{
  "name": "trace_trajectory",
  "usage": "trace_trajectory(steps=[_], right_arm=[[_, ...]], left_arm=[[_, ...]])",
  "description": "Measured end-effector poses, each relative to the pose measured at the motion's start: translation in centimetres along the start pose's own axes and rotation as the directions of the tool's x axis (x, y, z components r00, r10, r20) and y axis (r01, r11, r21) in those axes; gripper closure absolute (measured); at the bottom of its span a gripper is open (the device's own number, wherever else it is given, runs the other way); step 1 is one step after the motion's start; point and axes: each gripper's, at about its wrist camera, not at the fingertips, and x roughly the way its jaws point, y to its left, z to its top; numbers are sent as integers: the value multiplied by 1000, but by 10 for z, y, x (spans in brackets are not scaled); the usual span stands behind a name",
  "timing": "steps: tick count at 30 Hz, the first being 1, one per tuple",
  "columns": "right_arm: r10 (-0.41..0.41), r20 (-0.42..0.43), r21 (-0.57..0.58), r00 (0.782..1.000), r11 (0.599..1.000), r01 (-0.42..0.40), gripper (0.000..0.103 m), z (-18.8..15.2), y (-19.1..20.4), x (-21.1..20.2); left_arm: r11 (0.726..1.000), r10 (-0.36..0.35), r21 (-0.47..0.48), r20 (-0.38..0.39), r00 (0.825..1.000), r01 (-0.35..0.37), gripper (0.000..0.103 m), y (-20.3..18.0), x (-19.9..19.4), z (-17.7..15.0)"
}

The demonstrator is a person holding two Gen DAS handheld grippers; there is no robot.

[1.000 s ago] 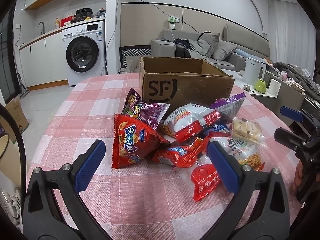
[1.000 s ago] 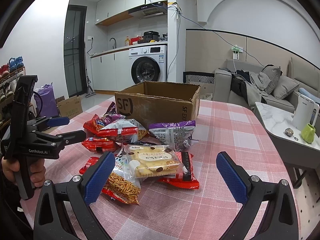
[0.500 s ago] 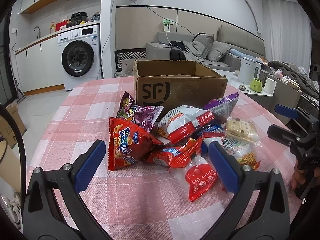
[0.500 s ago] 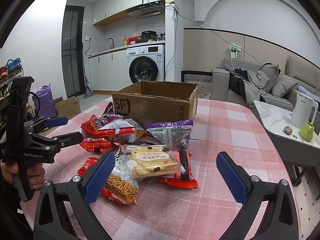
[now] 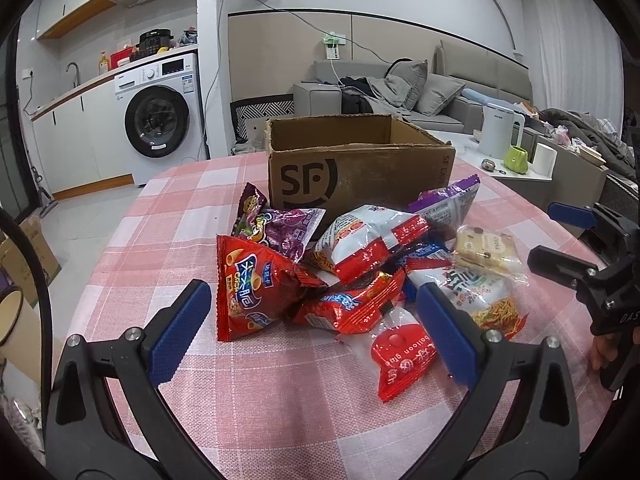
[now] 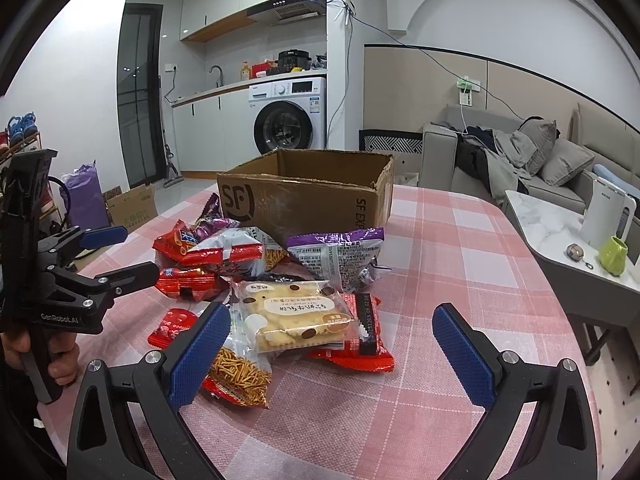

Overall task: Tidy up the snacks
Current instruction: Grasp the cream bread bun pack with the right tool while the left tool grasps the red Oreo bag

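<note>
- Left gripper (image 5: 312,332): black frame, blue textured finger pads (image 5: 178,330), silver screws.
- Right gripper (image 6: 332,350): identical black frame and blue pads.
- The left gripper's body carried white "GenRobot.AI" lettering.

The left black two-finger gripper with blue ribbed pads (image 5: 316,332) is held level with its jaws spread wide and nothing between them. The right black two-finger gripper with blue ribbed pads (image 6: 330,350) is likewise spread wide and empty, level, at the near right. A hand (image 6: 60,364) wraps the left gripper's handle; fingertips (image 5: 602,354) show on the right one's.
</note>
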Motion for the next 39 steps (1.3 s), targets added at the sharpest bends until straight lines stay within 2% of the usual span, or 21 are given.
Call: trace_trajectory(steps=[4, 9, 18, 26, 32, 36, 38, 39], right_arm=[[32, -20, -9, 999, 999, -32, 0, 1, 1, 4], [101, -70, 50, 992, 994, -98, 0, 5, -3, 14], [179, -132, 97, 975, 981, -167, 0, 16, -8, 30], [215, -194, 140, 957, 972, -190, 1, 15, -10, 56], [263, -210, 179, 942, 957, -227, 11, 15, -14, 69], [292, -207, 205, 934, 946, -250, 17, 14, -16, 72], [302, -192, 215, 934, 942, -260, 24, 13, -18, 69], [301, -186, 215, 935, 941, -260, 32, 13, -19, 68]], left_arm=[[1000, -29, 2, -21, 999, 29, 1, 0, 3, 0], [997, -68, -49, -45, 997, 66, 1, 9, 5, 0], [998, -41, -48, -96, 995, 36, 1, 10, 20, 5], [998, -56, -46, -161, 985, 49, 1, 4, 40, 9], [995, -91, -65, -197, 976, 79, 1, 3, 51, 7], [992, -111, -86, -220, 969, 94, 10, 6, 61, 6], [992, -116, -85, -229, 967, 98, 17, 6, 65, 4], [991, -121, -85, -232, 965, 104, 19, 6, 67, 3]])
